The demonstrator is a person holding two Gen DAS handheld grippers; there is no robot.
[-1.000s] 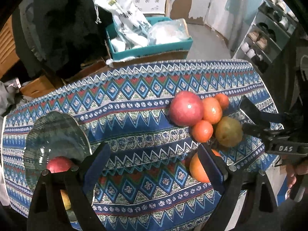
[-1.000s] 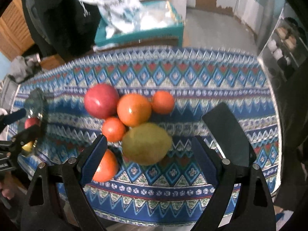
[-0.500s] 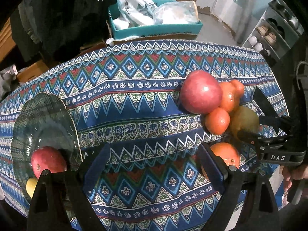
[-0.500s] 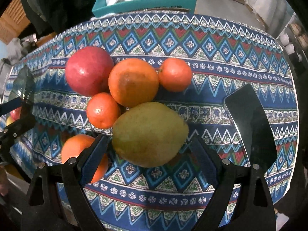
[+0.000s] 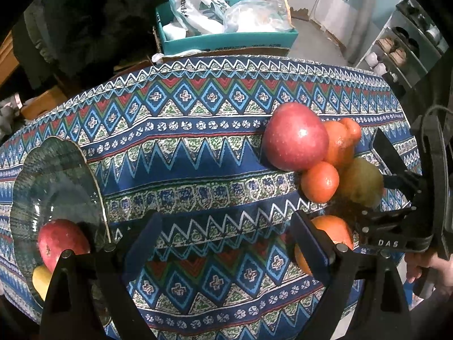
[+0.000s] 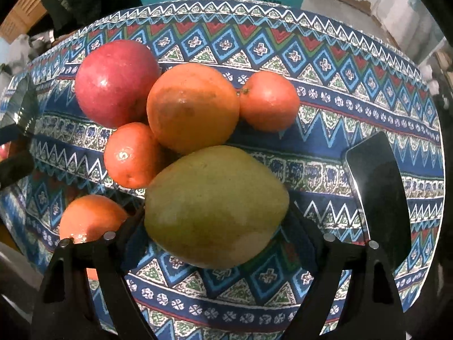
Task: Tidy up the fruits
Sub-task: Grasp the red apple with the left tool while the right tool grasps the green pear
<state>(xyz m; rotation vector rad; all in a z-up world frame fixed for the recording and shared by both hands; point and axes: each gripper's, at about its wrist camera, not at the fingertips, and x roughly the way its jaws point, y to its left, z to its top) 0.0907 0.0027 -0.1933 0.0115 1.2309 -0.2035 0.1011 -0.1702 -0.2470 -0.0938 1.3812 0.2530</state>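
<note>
A green-yellow pear (image 6: 215,206) lies on the patterned tablecloth (image 6: 325,90), between the open jaws of my right gripper (image 6: 218,223). Behind it lie a big orange (image 6: 192,107), a red apple (image 6: 116,82), and two small oranges (image 6: 133,155) (image 6: 269,100). Another orange (image 6: 90,218) lies at the near left. My left gripper (image 5: 226,238) is open and empty above the cloth. A glass plate (image 5: 56,170) at its left holds a red apple (image 5: 62,243) and a yellow fruit (image 5: 42,280). The fruit pile (image 5: 297,141) and my right gripper (image 5: 396,198) show at the right.
A black phone (image 6: 376,192) lies on the cloth right of the pear. A teal box (image 5: 223,36) with bags stands behind the table. A shoe rack (image 5: 402,48) stands at the far right.
My right gripper has moved forward and down, so the pear now sits between its fingers. My left gripper has come lower and closer to the cloth.
</note>
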